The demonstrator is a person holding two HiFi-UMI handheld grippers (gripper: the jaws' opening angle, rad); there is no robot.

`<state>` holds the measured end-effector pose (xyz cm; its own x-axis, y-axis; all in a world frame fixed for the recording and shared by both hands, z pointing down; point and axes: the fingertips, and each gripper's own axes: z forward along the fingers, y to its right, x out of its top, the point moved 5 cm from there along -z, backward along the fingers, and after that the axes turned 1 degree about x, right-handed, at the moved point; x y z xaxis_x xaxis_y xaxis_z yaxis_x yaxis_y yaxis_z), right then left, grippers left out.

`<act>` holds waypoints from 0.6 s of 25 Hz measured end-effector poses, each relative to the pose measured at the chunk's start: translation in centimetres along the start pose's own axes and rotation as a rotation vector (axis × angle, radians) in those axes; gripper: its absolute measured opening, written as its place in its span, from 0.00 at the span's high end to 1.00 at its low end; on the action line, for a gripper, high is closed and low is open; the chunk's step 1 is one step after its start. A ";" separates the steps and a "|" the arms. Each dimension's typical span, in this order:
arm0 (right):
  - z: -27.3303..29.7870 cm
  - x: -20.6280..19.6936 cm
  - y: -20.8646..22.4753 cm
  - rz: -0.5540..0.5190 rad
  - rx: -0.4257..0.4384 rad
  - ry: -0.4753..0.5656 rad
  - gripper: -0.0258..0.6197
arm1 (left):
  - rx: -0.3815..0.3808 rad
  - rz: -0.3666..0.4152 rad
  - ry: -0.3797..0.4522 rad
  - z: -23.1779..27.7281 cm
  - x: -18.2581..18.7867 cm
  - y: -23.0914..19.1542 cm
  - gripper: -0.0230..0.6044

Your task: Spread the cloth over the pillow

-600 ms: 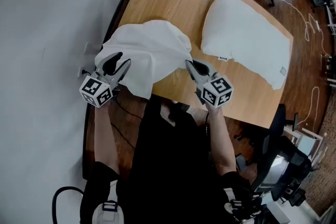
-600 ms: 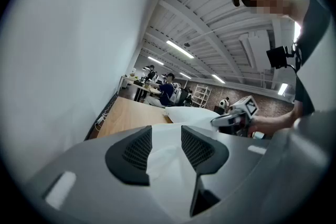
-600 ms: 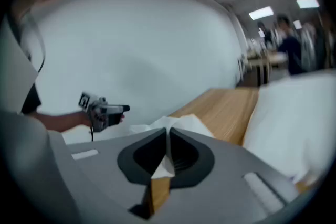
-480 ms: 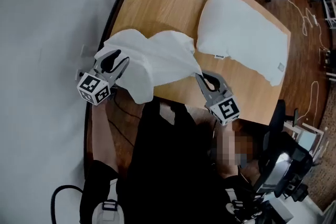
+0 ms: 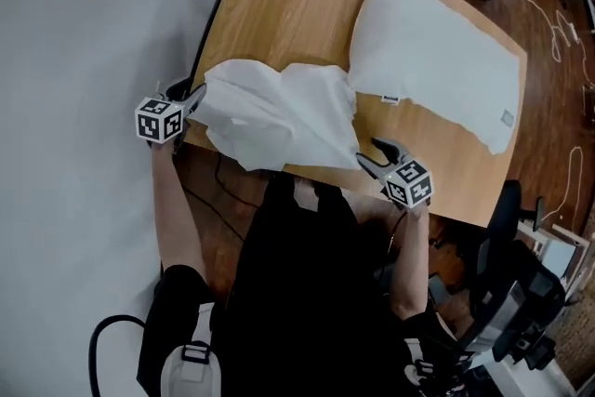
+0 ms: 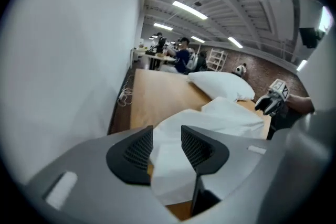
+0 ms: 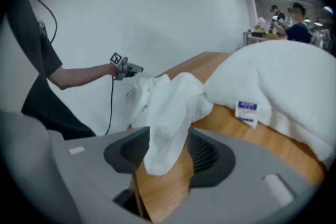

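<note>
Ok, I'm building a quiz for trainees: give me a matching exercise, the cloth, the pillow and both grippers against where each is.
1 cloth
2 pillow
3 left gripper
4 right gripper

A lying flat on the table's right part
B at the table's left edge
C stretched between both grippers
D at the table's near edge, close to the pillow

Pairs: 1-C, 2-A, 3-B, 4-D
</note>
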<state>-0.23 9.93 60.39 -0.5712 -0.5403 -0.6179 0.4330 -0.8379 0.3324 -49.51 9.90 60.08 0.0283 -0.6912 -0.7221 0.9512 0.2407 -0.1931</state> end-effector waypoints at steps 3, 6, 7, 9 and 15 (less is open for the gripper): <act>-0.7 4.1 0.7 0.012 -0.032 0.107 0.59 | 0.011 -0.045 -0.125 1.7 -0.9 -4.3 0.64; 0.6 7.7 -0.3 -0.029 -0.019 0.141 0.59 | -0.090 -0.039 -0.251 5.6 -1.0 -4.5 0.55; 1.4 8.6 -0.5 -0.041 -0.017 0.142 0.59 | -0.108 -0.007 -0.312 7.1 -1.3 -4.1 0.55; 2.5 9.6 -0.6 -0.041 -0.028 0.141 0.59 | -0.091 0.074 -0.387 8.7 -1.5 -3.4 0.79; 2.0 10.5 0.4 -0.012 -0.057 0.194 0.61 | -0.081 0.311 0.099 -0.9 11.0 2.2 0.94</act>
<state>-7.43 3.76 55.43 -0.4343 -0.5004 -0.7490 0.4684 -0.8357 0.2867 -47.40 3.46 51.15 0.2796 -0.5074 -0.8151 0.8740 0.4858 -0.0025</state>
